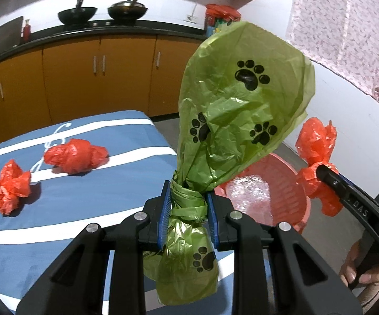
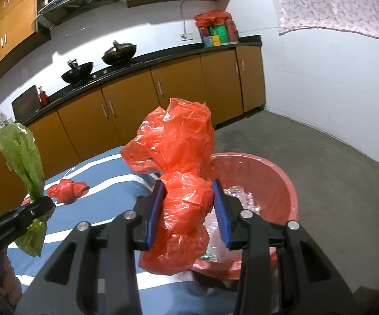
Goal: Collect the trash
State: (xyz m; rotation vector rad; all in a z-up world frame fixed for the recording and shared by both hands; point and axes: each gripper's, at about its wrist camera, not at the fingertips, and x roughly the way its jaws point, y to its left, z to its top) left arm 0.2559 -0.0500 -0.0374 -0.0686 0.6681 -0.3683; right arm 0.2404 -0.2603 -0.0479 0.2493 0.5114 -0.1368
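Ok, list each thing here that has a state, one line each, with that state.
left gripper: shut on the green bag.
right gripper: shut on the red bag.
green bag: knotted, held off the table.
red bag: knotted, held near the basin.
red basin: open, clear plastic inside.
two red bags: knotted, lying on the striped tablecloth.
woks: on the stove, one lidded.

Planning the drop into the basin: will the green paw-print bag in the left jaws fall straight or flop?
The green bag looks thin, crinkled and puffed above its knot, so probably light and floppy. It may drift rather than drop cleanly into the red basin.
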